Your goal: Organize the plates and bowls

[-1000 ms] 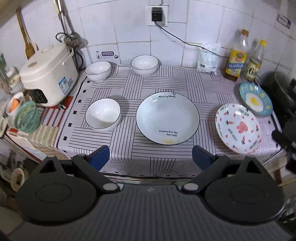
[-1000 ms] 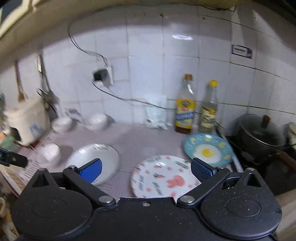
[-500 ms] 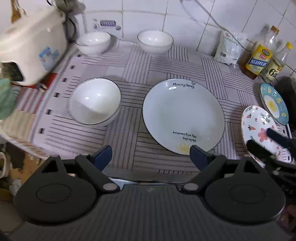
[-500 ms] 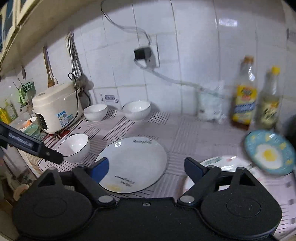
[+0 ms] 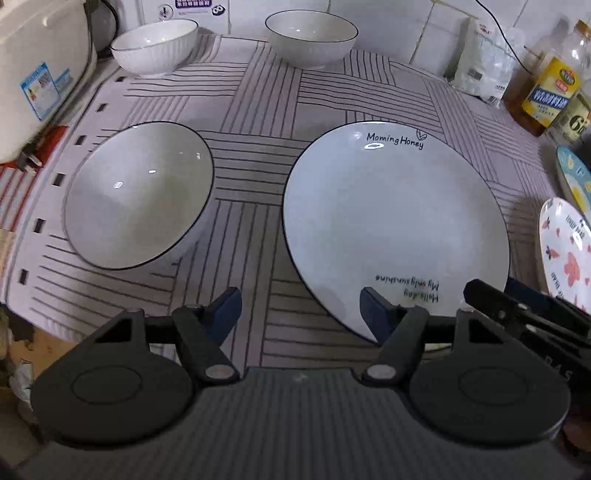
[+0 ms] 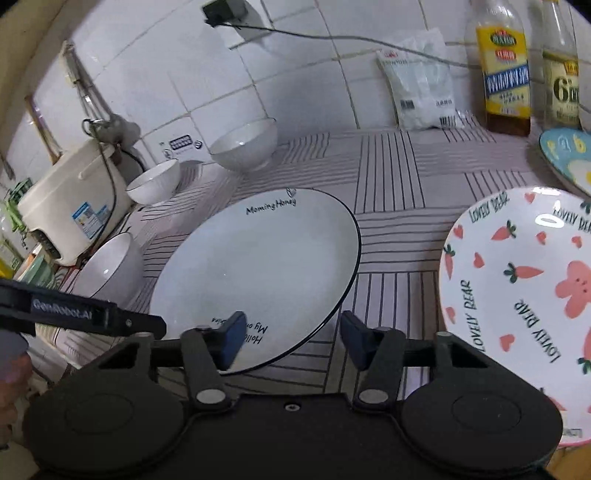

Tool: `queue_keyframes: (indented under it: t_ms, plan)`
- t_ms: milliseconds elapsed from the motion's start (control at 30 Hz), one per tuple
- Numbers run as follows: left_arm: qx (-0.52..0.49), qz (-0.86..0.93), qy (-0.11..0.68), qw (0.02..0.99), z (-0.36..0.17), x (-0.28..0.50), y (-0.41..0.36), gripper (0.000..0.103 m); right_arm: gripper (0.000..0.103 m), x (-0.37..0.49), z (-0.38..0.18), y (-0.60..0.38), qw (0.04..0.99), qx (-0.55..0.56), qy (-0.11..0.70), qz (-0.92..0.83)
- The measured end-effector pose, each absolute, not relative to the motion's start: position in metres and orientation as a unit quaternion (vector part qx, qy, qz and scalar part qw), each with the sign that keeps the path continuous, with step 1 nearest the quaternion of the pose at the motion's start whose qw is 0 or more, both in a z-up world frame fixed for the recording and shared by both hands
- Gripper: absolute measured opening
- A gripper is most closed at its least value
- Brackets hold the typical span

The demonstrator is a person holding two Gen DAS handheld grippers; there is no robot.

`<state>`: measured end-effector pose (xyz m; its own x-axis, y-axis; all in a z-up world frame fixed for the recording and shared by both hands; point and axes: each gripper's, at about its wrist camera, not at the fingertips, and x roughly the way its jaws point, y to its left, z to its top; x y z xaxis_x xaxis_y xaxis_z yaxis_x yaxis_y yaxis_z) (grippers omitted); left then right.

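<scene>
The left gripper (image 5: 300, 308) hangs low over the near edge of the striped cloth (image 5: 258, 110), its blue-padded fingers spread wide with nothing between them; its right finger overlaps the near rim of the large white plate (image 5: 395, 221), though contact cannot be judged. The right gripper (image 6: 290, 338) is likewise spread and empty, its left finger over the near part of that same plate (image 6: 258, 266) and its right finger over bare cloth (image 6: 388, 177) between the white plate and the carrot-print plate (image 6: 517, 288). In the left wrist view the right gripper (image 5: 524, 314) reaches in from the right, just beside the white plate's near rim. The white plate, lettered "Morning Honey", lies flat at the middle of the cloth. To its left, apart from it, sits a white bowl with a dark rim (image 5: 138, 194). Two more white bowls stand at the back near the tiled wall: a ribbed one (image 5: 155, 46) beside the rice cooker (image 5: 37, 74), and a smooth one (image 5: 312, 35) to its right. The carrot-print plate (image 5: 565, 251) lies to the right of the white plate, and a blue egg-print plate (image 6: 569, 158) sits behind it. Against the wall stand a white bag (image 6: 421, 81) and two oil bottles (image 6: 504, 70).
</scene>
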<state>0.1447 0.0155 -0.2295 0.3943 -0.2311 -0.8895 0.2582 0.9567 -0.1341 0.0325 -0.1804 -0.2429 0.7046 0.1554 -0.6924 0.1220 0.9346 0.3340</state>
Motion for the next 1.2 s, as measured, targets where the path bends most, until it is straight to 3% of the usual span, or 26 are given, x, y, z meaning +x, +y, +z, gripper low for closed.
queue_keyframes:
  t_ms: [100, 233, 267, 333, 600, 1200]
  plan:
    - [0.015, -0.156, 0.529, 0.834, -0.233, 0.15, 0.014, 0.063, 0.05, 0.037, -0.244, -0.181, 0.903, 0.187, 0.387, 0.002]
    - [-0.004, -0.147, 0.547, 0.824, -0.238, 0.159, 0.014, 0.031, 0.023, 0.041, -0.254, -0.195, 0.882, 0.245, 0.403, -0.01]
    - [-0.004, -0.148, 0.546, 0.825, -0.237, 0.16, 0.012, 0.024, 0.022, 0.04, -0.256, -0.199, 0.877, 0.266, 0.4, -0.011]
    - [0.006, -0.15, 0.542, 0.827, -0.236, 0.159, 0.007, 0.019, 0.021, 0.039, -0.257, -0.2, 0.877, 0.272, 0.396, -0.013]
    - [0.01, -0.155, 0.54, 0.827, -0.243, 0.16, 0.003, 0.021, 0.023, 0.047, -0.262, -0.202, 0.884, 0.256, 0.39, 0.011]
    - [0.033, -0.204, 0.506, 0.837, -0.207, 0.198, -0.044, 0.022, 0.023, 0.082, -0.221, -0.23, 0.908, 0.212, 0.363, 0.004]
